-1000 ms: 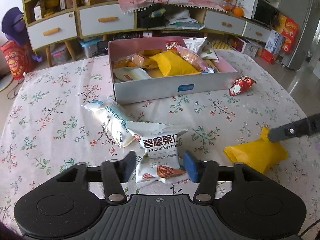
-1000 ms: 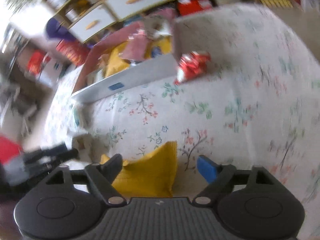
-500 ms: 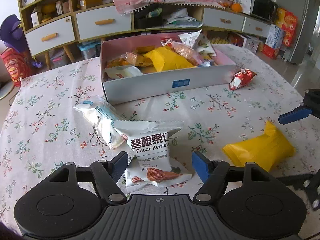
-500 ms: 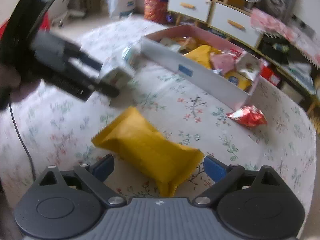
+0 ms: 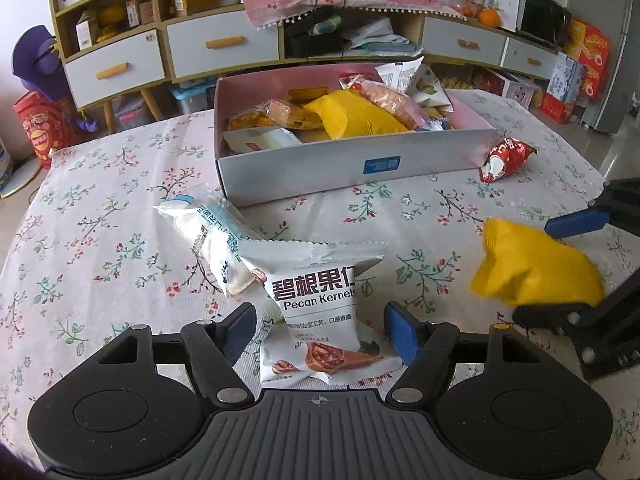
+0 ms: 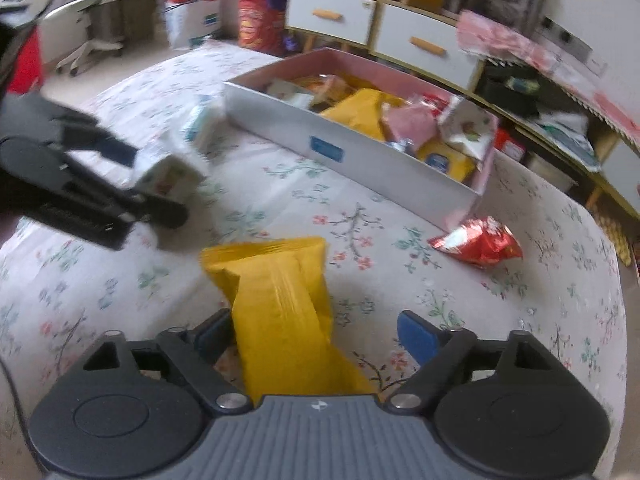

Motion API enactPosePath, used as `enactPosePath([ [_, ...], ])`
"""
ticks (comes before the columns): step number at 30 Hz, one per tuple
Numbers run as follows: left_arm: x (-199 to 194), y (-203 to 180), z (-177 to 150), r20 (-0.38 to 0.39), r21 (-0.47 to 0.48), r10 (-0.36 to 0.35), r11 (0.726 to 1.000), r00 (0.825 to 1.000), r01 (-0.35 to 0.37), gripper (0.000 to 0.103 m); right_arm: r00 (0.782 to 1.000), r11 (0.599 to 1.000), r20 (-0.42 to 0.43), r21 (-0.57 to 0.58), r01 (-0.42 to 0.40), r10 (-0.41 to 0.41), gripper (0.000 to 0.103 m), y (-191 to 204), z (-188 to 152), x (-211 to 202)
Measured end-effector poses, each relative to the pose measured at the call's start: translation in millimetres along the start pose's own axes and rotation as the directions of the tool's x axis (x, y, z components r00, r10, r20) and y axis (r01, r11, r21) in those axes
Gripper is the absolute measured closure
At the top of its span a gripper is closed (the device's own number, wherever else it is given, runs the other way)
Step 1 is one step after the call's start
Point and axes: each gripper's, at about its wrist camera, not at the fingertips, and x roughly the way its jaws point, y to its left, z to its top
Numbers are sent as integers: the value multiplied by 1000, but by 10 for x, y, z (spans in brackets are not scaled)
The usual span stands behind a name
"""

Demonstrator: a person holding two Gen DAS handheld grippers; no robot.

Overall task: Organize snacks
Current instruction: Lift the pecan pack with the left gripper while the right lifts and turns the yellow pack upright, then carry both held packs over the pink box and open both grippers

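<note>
A white pecan kernels packet (image 5: 324,304) lies on the floral tablecloth between the open fingers of my left gripper (image 5: 320,330). A white-blue packet (image 5: 208,236) lies behind it. A yellow packet (image 6: 280,312) lies between the open fingers of my right gripper (image 6: 316,336), against the left finger; it also shows in the left wrist view (image 5: 532,272). A red foil snack (image 6: 478,246) lies by the corner of the grey, pink-lined box (image 5: 360,168), which holds several snacks.
The round table (image 5: 100,208) has its floral cloth edge at left and right. Cabinets with drawers (image 5: 220,48) stand behind the box. My left gripper shows in the right wrist view (image 6: 80,184) at the left.
My left gripper has opened wider around the pecan packet. My right gripper has swung round the yellow packet, which now stands between its fingers, lifted at one end.
</note>
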Motion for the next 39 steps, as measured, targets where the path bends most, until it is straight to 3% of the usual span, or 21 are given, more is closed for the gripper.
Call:
enactPosePath([
  [6,-37,2,9,25,-4,-13,1000,1000,13,39,999,993,9,116,-35,34,50,-106,-9,46],
  [8,-47,-4,18,28,-8,-16,1000,999,17,50,999,989,15,141,-49,48,54,-116,-2,49],
  [11,-50,-6,27,28,-11,-9,1000,1000,9,62,998,987,20,151,-54,52,72,-103,22,38],
  [12,-49,0,31,26,-12,-6,1000,1000,6,64,999,987,17,155,-52,50,74,-100,29,36],
  [17,-68,36,54,27,-43,-5,999,1000,7,70,998,983,15,177,-56,55,75,-121,38,33],
  [39,-261,83,334,91,-139,-73,987,993,85,72,993,939,105,332,-89,58,77,-361,264,-128],
])
